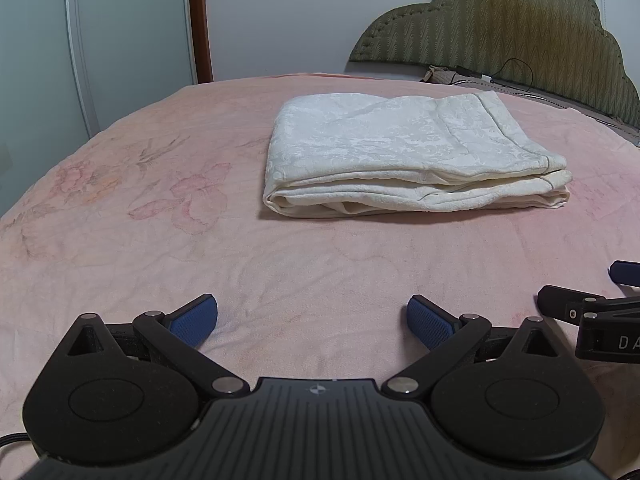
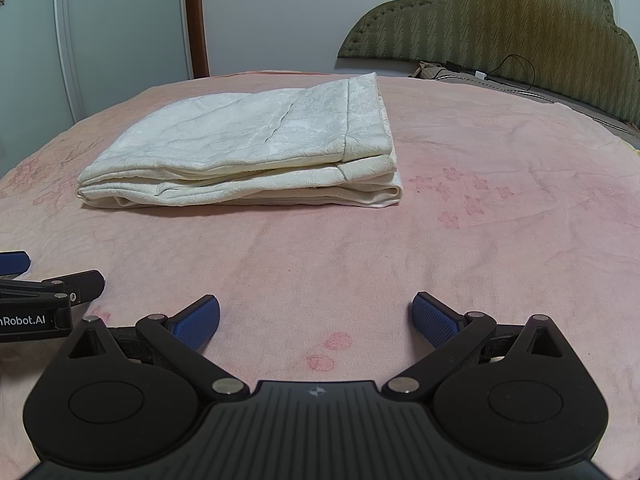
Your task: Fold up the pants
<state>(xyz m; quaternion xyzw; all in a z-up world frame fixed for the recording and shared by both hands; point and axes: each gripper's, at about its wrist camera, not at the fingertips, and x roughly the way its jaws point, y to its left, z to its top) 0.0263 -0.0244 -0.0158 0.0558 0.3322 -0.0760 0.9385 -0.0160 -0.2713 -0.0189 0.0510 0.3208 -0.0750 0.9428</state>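
Observation:
Cream-white pants (image 1: pixel 404 156) lie folded in a flat stack of several layers on the pink bed, also seen as the pants (image 2: pixel 256 148) from the right wrist. My left gripper (image 1: pixel 312 322) is open, low over the sheet, well short of the stack. My right gripper (image 2: pixel 316 320) is open too, empty, equally far back. Each gripper shows at the edge of the other's view: the right gripper (image 1: pixel 576 288) at the far right, the left gripper (image 2: pixel 52 276) at the far left. Nothing is held.
A pink floral bedsheet (image 1: pixel 160 220) covers the bed. An olive padded headboard (image 1: pixel 520 28) stands at the back right with a dark cable (image 1: pixel 516 76) and a small device at its foot. A pale wardrobe (image 1: pixel 92 40) and brown door frame (image 1: pixel 200 20) stand behind.

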